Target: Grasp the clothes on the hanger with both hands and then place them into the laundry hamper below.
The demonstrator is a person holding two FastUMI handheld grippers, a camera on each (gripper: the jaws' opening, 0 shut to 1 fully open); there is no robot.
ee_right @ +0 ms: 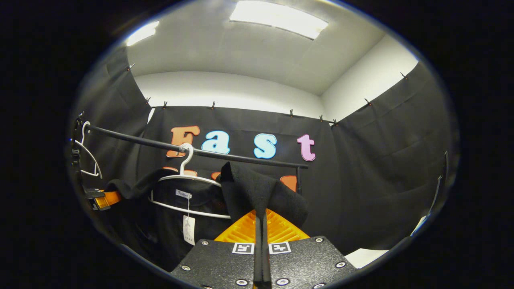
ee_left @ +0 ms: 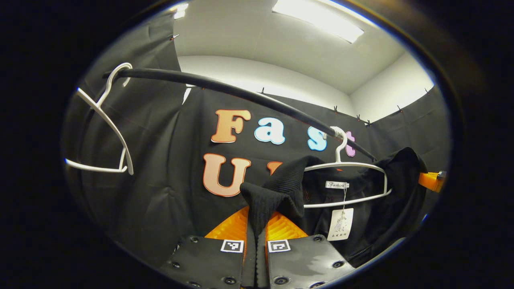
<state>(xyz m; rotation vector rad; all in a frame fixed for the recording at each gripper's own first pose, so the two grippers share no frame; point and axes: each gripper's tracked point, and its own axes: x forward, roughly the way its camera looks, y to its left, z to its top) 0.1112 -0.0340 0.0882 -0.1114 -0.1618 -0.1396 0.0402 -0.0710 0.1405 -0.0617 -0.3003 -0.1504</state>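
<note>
A black garment [ee_left: 363, 208] hangs on a white hanger [ee_left: 348, 165] from the black rail [ee_left: 241, 94]. My left gripper [ee_left: 258, 224] is shut on a fold of the garment's ribbed shoulder, which rises between its fingers. My right gripper [ee_right: 261, 226] is shut on the opposite shoulder of the black garment [ee_right: 257, 188], beside the white hanger [ee_right: 188, 178]. Both shoulders are pulled off the hanger's ends. In the left gripper view, the right gripper [ee_left: 431, 180] shows at the garment's far side. The right gripper view shows the left gripper [ee_right: 100, 199] at the garment's left edge.
An empty white hanger [ee_left: 106, 132] hangs at the rail's left end, also visible as the empty hanger [ee_right: 88, 154] in the right gripper view. A white paper tag [ee_left: 340, 224] dangles from the collar. Black cloth walls close in behind and on both sides.
</note>
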